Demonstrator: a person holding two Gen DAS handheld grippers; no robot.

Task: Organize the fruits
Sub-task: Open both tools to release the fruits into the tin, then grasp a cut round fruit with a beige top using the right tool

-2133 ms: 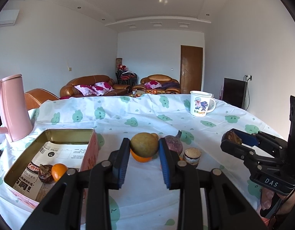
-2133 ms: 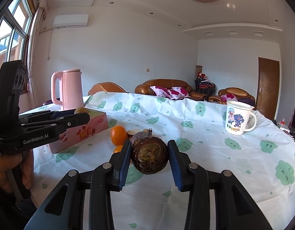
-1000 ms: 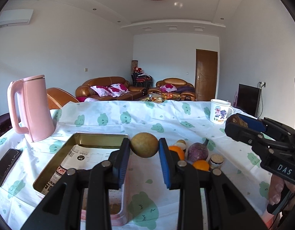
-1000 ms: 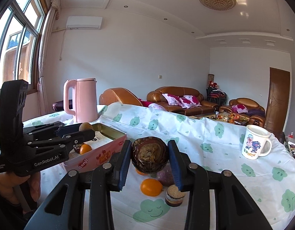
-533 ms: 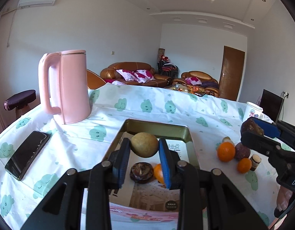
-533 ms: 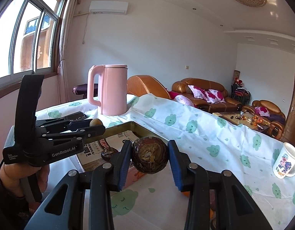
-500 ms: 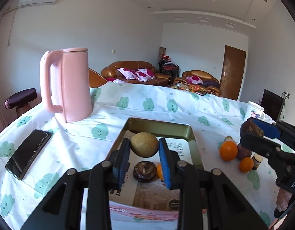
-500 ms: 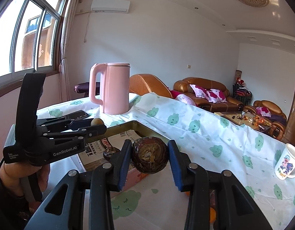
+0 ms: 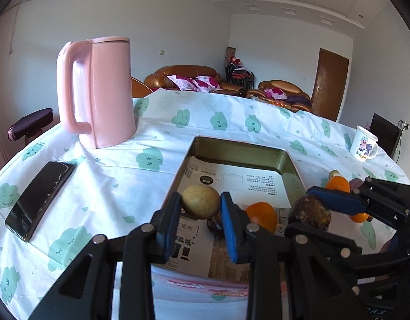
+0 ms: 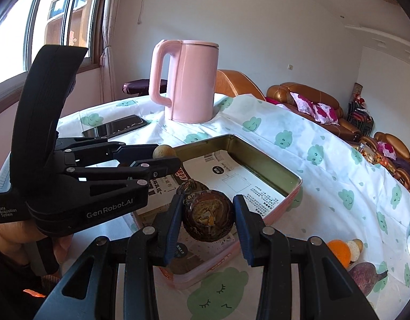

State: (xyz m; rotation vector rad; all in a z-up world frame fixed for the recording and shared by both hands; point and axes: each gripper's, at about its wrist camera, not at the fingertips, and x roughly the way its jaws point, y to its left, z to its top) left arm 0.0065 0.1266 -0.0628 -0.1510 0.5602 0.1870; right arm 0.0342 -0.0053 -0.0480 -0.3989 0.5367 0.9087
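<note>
My left gripper (image 9: 201,208) is shut on a round tan fruit (image 9: 200,200), held just above the near end of the paper-lined metal tin (image 9: 239,144). In the tin under it lie an orange (image 9: 261,213) and a dark fruit (image 9: 214,225). My right gripper (image 10: 208,213) is shut on a dark brown, cracked fruit (image 10: 209,220) over the tin's near right corner (image 10: 271,157). In the right wrist view the left gripper (image 10: 164,160) with its tan fruit (image 10: 163,151) hangs to the left. The right gripper (image 9: 313,214) sits close beside the left one.
A pink kettle (image 9: 98,93) stands behind and left of the tin, and a black phone (image 9: 39,202) lies at the left. Loose oranges (image 9: 337,183) and a purple fruit (image 10: 367,277) lie right of the tin. A white mug (image 9: 363,146) is far right.
Both grippers have swung left from the loose fruit pile to over the tin and sunk a little, each still carrying its fruit. They now sit closer together.
</note>
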